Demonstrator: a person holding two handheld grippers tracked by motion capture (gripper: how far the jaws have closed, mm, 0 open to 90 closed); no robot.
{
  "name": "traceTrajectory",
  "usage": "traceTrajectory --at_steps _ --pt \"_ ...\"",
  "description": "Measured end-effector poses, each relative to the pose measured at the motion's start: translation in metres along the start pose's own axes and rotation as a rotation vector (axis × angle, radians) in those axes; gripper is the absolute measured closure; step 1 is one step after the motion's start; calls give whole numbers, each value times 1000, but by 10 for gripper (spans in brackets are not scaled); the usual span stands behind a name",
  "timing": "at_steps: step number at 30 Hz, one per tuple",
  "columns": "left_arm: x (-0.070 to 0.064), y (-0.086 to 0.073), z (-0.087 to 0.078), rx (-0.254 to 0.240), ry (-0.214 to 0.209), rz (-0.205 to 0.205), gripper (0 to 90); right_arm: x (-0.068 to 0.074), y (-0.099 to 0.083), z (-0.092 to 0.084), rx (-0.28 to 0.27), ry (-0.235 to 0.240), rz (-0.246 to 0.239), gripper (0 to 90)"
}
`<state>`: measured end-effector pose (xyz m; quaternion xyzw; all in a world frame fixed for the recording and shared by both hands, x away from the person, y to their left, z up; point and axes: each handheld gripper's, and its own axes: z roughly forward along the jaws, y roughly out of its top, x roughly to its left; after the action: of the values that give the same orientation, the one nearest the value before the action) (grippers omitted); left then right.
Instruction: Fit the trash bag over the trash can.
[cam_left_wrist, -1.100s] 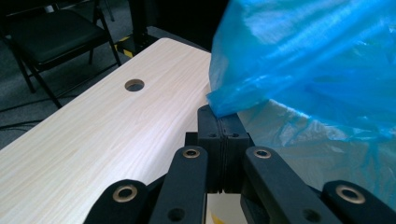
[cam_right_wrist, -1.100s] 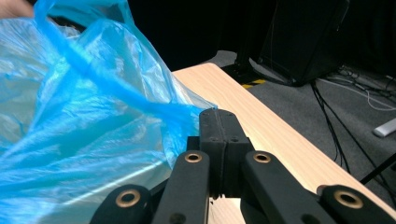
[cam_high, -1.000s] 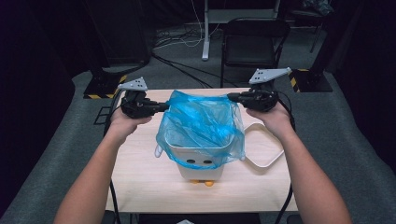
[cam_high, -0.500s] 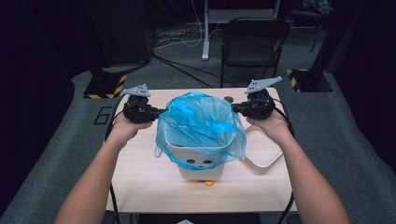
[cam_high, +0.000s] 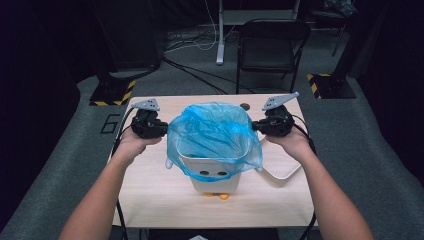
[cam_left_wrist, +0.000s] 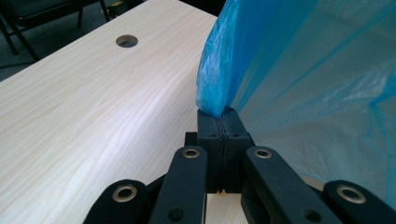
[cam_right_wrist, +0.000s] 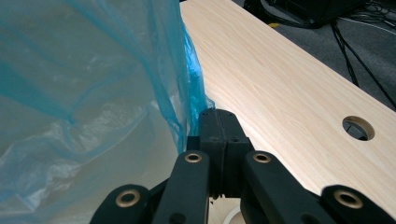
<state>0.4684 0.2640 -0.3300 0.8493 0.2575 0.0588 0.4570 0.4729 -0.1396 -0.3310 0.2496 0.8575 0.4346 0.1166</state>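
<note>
Blue plastic bag (cam_high: 212, 132): translucent, draped over white bin (cam_high: 215, 177), mouth spread wide, film hanging down past rim on all sides. Bin: upright near middle of light wood tabletop (cam_high: 150, 195), two dark dots on front face, small orange feet below. Left gripper (cam_high: 162, 128): at bag's left edge, fingers (cam_left_wrist: 212, 135) pressed together, pinching bunched blue film. Right gripper (cam_high: 255, 125): at bag's right edge, fingers (cam_right_wrist: 214, 133) likewise clamped on fold of film. Bag stretched between both grippers. White tray-like item (cam_high: 282, 170): flat on tabletop, just right of bin. Round hole (cam_high: 244, 106): in tabletop behind bag.
</note>
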Motion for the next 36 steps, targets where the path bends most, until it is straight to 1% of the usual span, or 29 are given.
traceTrajectory --at_steps 6,8,9,10,11,12,14,17,19,21,23,24,26,29,33,34,36 --pt "2 -7 -2 15 11 -9 887 -1 -7 1 14 4 13 900" --pt "-1 -8 -4 22 19 2 881 -1 -9 0 9 7 20 900" --pt "-2 -8 -6 28 35 10 853 0 -9 -1 9 6 22 893" --pt "-3 -8 -8 27 46 9 791 1 -9 -4 -2 -2 23 794" --pt "-4 -8 -12 21 60 -3 735 1 -9 -6 -12 -8 34 754" --pt "-5 -9 -16 11 66 -4 716 1 -10 -11 -30 -7 46 712" --pt "-7 -9 -24 -2 87 -7 671 0 -11 -20 -61 -13 55 664" --pt "-10 -10 -39 -25 112 -18 586 -1 -13 -33 -88 -18 61 613" --pt "-13 -9 -49 -47 110 -18 556 -1 -15 -42 -96 -31 67 573" --pt "-16 -9 -56 -65 106 -19 525 -1 -17 -49 -105 -43 67 554" --pt "-20 -8 -63 -97 84 -19 508 0 -18 -60 -121 -53 73 549" --pt "-23 -8 -66 -110 70 -17 499 2 -19 -65 -134 -50 75 549" --pt "-28 -7 -70 -122 46 -7 484 7 -18 -74 -157 -44 66 542" --pt "-37 -6 -75 -126 30 11 457 25 -14 -89 -187 -26 35 518" --pt "-46 -4 -79 -117 13 33 434 47 -8 -100 -197 3 -2 493" --pt "-49 -4 -81 -118 9 38 430 53 -7 -102 -196 9 -13 487" --pt "-52 -3 -83 -133 -11 41 424 64 -5 -106 -194 18 -33 478"
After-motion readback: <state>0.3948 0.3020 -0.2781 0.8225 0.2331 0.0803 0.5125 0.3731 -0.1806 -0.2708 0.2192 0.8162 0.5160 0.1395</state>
